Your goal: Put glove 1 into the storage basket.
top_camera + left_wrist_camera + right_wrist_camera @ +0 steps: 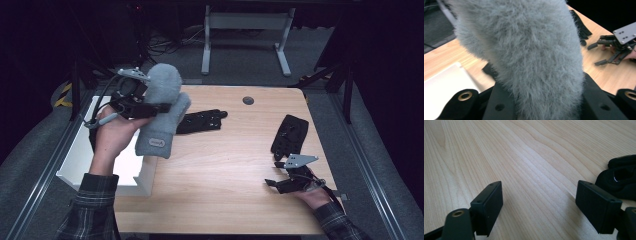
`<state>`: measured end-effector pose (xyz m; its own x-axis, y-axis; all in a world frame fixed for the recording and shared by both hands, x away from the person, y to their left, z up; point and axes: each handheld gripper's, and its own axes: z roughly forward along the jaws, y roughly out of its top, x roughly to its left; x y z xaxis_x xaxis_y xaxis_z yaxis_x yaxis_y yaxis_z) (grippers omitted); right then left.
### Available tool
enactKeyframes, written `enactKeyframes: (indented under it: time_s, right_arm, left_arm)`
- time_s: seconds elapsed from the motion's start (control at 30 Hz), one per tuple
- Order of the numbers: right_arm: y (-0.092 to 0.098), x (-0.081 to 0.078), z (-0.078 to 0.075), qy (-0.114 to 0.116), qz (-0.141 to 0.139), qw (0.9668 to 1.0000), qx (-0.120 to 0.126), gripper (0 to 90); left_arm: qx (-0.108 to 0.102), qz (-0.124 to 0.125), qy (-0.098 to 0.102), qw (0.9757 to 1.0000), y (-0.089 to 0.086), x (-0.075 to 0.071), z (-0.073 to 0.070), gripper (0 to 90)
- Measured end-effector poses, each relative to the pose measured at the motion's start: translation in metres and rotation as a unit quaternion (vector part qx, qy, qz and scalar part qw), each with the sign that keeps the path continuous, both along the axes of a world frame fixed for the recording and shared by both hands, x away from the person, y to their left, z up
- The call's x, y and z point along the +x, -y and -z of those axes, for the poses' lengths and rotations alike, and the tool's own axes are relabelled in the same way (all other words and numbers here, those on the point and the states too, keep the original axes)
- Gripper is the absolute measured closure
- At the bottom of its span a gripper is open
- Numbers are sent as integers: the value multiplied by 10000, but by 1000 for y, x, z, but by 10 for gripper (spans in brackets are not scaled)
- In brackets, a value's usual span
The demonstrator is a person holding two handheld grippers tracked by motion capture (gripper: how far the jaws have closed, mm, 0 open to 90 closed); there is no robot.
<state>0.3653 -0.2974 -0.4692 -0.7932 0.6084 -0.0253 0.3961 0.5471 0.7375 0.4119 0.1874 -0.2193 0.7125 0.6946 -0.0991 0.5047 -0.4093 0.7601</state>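
Observation:
A fluffy grey mitten (159, 112) hangs cuff-down above the table's left side, and my left gripper (157, 107) is shut on its middle. In the left gripper view the mitten (529, 55) bulges up between the two black jaws. One black glove (202, 121) lies flat on the table just right of the mitten. A second black glove (290, 134) lies toward the right. My right gripper (276, 184) rests low near the front right, open with nothing between its jaws. In the right gripper view my right gripper (539, 205) points across bare wood, the black glove (621, 180) at its right.
A white box (100, 160) sits at the table's left edge, below the raised mitten. The wooden table (225, 165) has a round grommet (248, 100) near its far edge. Beyond stand the legs of another desk (245, 35) on dark carpet.

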Motion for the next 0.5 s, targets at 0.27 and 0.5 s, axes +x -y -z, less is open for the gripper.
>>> enactKeyframes:
  time_s: [0.27, 0.5]
  right_arm:
    - [-1, 1, 0, 0, 11, 10000, 7, 220]
    - [-1, 2, 0, 4, -9, 10000, -1, 216]
  left_arm:
    - [-66, -381, -115, 9992, -41, -3, 10, 706]
    - [2, -712, -142, 9974, -74, -13, 14, 706]
